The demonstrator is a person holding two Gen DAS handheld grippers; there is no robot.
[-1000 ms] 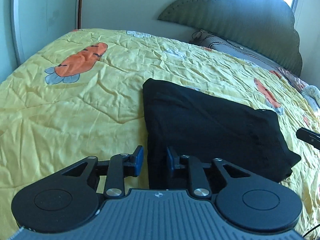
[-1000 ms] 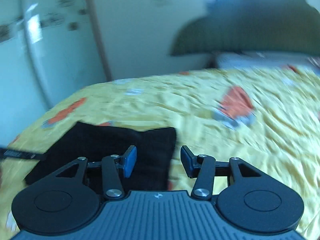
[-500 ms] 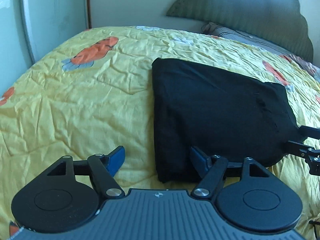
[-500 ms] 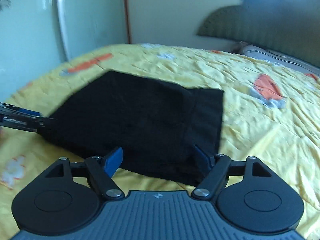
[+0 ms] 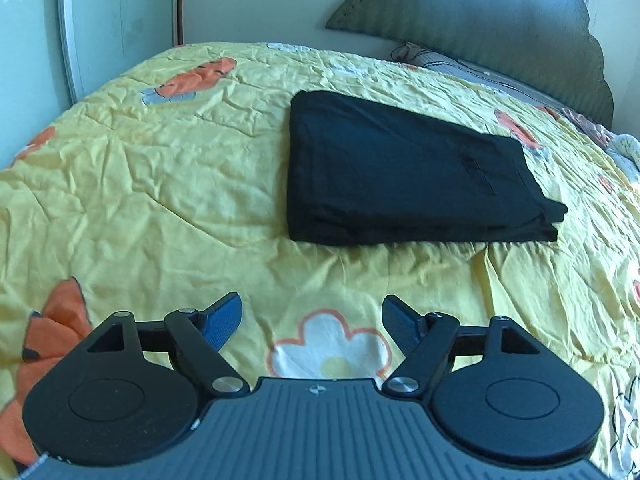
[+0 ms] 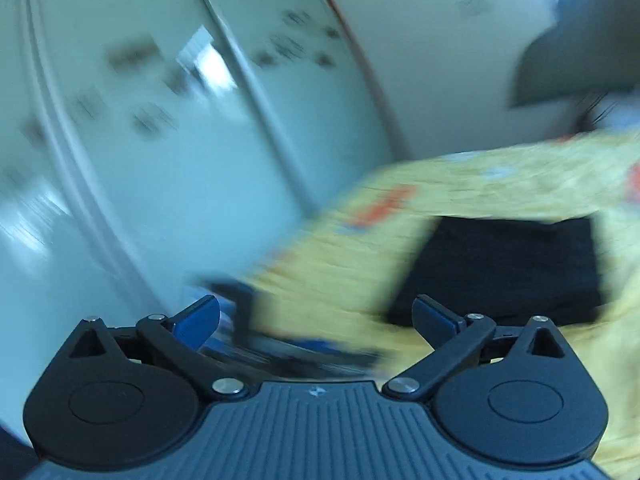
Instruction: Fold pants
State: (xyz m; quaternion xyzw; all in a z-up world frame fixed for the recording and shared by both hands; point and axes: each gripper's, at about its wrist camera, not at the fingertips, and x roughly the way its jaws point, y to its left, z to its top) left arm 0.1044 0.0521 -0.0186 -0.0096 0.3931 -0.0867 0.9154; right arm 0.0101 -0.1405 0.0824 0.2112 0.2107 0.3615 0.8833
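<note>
The black pants [image 5: 400, 172] lie folded into a flat rectangular stack on the yellow quilt [image 5: 160, 184]. My left gripper [image 5: 312, 320] is open and empty, pulled back from the stack, above a white flower print. My right gripper [image 6: 316, 316] is open and empty; its view is blurred by motion. There the pants [image 6: 504, 264] sit ahead and to the right, and the other gripper's dark body [image 6: 256, 320] shows as a blurred shape just ahead.
A dark green headboard [image 5: 480, 28] and a grey pillow [image 5: 472, 70] are at the far end of the bed. Pale wardrobe doors [image 6: 160, 160] stand along the bed's left side. Crumpled light fabric [image 5: 624, 152] lies at the right edge.
Both grippers opened wider and drew back from the pants, which now lie alone. The right gripper swung left toward the wardrobe, blurring its view.
</note>
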